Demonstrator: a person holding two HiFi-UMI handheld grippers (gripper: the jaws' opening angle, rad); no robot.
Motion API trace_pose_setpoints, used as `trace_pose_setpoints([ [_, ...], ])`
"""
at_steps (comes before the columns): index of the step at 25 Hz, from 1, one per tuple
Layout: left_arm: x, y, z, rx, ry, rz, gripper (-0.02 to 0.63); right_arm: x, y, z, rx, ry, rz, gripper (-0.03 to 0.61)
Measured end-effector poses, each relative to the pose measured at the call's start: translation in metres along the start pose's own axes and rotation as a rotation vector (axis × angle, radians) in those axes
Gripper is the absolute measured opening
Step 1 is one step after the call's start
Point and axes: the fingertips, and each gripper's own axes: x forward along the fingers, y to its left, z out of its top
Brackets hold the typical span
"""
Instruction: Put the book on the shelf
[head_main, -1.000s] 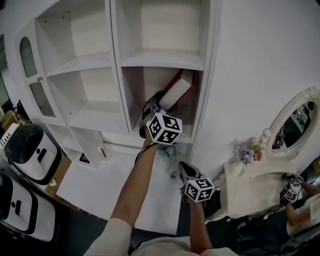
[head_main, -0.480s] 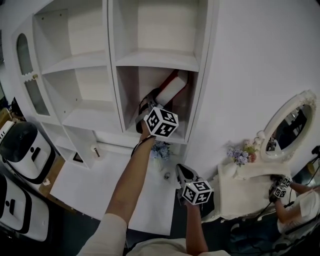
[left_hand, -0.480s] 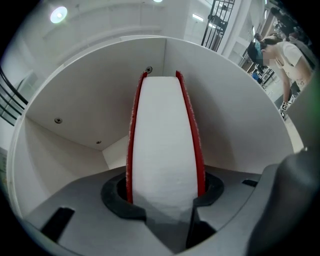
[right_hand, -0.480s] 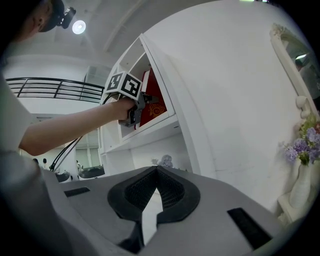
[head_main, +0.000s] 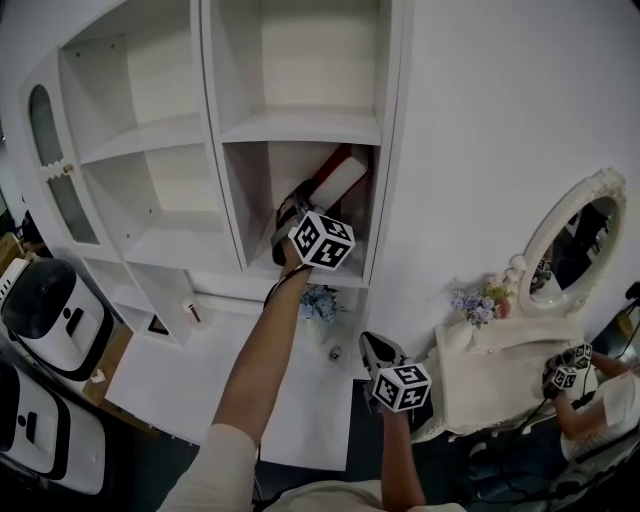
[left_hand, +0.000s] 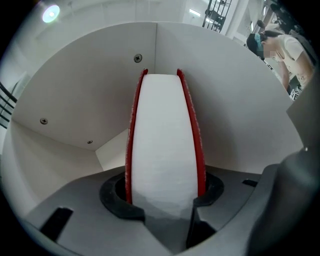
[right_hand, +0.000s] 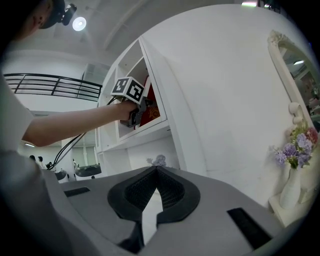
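White shelf compartment (head_main: 252, 205) with a tilted red book (head_main: 338, 180) in left tongs (head_main: 298, 206).

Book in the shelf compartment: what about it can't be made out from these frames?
- Cover title of the book: the left gripper view shows only its page edge and red cover rims, and it is too small in the head view.
- Whether its lower end rests on the shelf floor: hidden by the left gripper body, and by its marker cube in the head view.
- Right gripper view: the book is mostly covered by the hand holding that gripper.
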Motion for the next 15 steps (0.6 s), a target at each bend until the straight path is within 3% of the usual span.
trace_pose_setpoints([
  [15, -0.003, -0.005, -0.007, -0.071, 0.031, -0.068, 0.267, -0.049, -0.012, -0.007, -0.017, 0.018, -0.06, 0.025],
])
